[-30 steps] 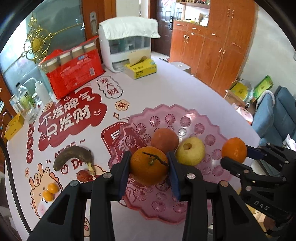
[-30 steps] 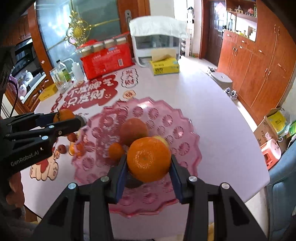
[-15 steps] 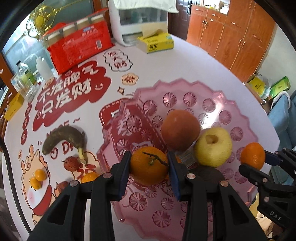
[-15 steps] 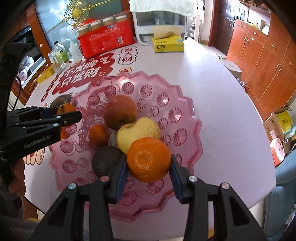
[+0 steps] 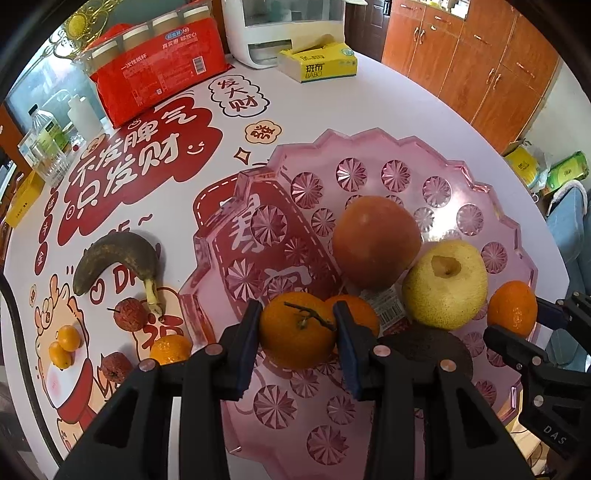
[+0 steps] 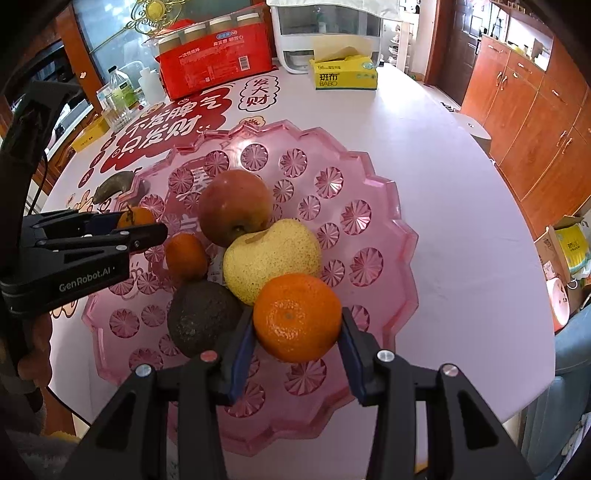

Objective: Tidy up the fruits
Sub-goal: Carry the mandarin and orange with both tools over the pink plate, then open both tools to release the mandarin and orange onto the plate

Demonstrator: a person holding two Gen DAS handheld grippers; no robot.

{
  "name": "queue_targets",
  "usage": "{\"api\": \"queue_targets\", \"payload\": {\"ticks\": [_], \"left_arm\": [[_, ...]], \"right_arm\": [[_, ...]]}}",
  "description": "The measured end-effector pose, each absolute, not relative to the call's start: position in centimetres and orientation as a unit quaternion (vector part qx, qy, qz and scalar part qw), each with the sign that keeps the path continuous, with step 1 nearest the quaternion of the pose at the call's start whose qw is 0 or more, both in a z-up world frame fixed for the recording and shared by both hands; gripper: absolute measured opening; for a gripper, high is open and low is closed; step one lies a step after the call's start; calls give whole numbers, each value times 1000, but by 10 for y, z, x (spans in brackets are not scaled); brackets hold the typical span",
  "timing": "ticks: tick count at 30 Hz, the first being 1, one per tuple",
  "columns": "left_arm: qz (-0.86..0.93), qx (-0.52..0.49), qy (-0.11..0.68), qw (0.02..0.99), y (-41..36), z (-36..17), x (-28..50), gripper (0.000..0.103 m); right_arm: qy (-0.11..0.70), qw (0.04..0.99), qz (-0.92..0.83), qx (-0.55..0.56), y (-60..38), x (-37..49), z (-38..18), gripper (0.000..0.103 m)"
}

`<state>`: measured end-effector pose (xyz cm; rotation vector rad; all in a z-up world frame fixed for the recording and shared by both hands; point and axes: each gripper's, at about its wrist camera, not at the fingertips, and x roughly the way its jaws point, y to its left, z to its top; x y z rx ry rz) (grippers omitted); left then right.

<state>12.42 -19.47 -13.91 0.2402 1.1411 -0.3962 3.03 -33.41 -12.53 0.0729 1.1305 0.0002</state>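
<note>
My left gripper [image 5: 297, 328] is shut on a stemmed orange [image 5: 295, 334], low over the near left part of the pink fruit tray [image 5: 369, 177]. My right gripper [image 6: 297, 325] is shut on another orange [image 6: 295, 317], over the tray's near right part [image 6: 369, 229]. The tray holds a red apple [image 6: 234, 206], a yellow pear [image 6: 269, 254], a small orange [image 6: 184, 254] and a dark avocado [image 6: 201, 317]. Each gripper shows in the other's view: the right one [image 5: 517, 328], the left one [image 6: 144, 225].
On the table left of the tray lie a blackened banana [image 5: 114, 258], two red dried fruits [image 5: 127, 314], a mandarin [image 5: 170, 349] and small kumquats [image 5: 64, 345]. A red package [image 5: 159, 62], tissue box [image 5: 317, 62], white appliance [image 5: 284, 26], bottles and glasses [image 5: 48, 147] stand at the back.
Both grippers have come lower and closer over the tray, each still holding its orange. The fruits in the tray have not moved.
</note>
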Motion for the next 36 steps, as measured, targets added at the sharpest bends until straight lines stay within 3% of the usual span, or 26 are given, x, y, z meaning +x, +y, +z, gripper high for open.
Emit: {"api": "queue_targets", "payload": {"ticks": [19, 22, 36], "left_arm": [[-194, 118, 546, 806, -195, -144, 130, 39], [-192, 121, 547, 806, -195, -144, 131, 53], [-208, 130, 538, 807, -191, -131, 118, 77]], "right_arm": [[548, 835, -22, 33, -333, 40, -133, 45], [548, 836, -24, 32, -332, 41, -132, 46], [524, 850, -30, 49, -323, 34, -116, 53]]}}
